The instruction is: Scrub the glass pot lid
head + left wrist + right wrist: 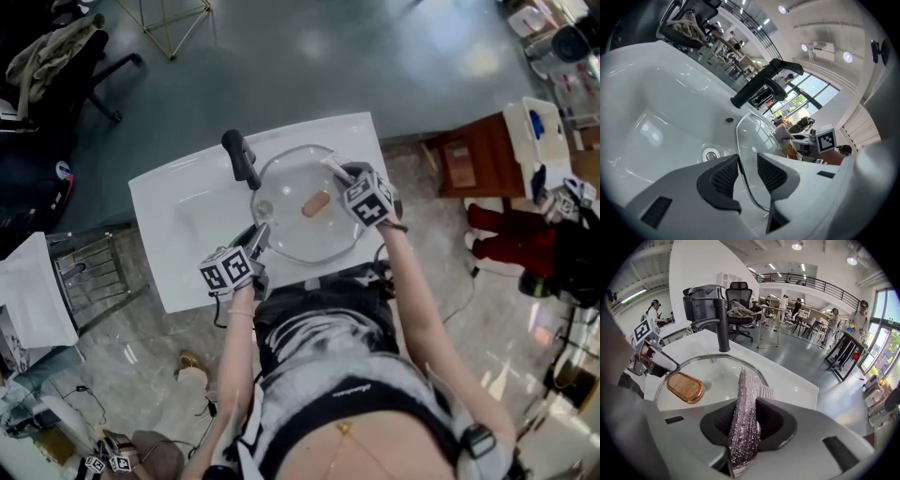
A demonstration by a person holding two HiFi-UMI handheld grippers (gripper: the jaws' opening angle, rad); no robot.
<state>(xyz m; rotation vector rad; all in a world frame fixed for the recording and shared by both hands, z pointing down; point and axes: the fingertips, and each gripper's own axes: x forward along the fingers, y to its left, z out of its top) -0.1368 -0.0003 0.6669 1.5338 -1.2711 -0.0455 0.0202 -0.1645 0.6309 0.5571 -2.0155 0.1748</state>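
Observation:
A round glass pot lid (pixel 291 230) with a brown oval knob (pixel 315 203) is held over the white sink (pixel 187 216). My left gripper (pixel 260 240) is shut on the lid's near-left rim. In the left gripper view the metal-edged lid (pixel 754 140) stands on edge between the dark pads of the left gripper (pixel 747 176). My right gripper (pixel 339 169) is at the lid's far right rim, shut on a silvery scrub cloth (pixel 745 418). The cloth sticks up from the right gripper (pixel 746 420) over the lid (pixel 722 373), beside the knob (pixel 685 386).
A black faucet (pixel 241 157) rises at the sink's back, close to the lid's far left edge. The drain (pixel 711 154) lies below the lid. An office chair (pixel 56 56) stands far left, a wire rack (pixel 94 277) left and a wooden cabinet (pixel 478 159) right.

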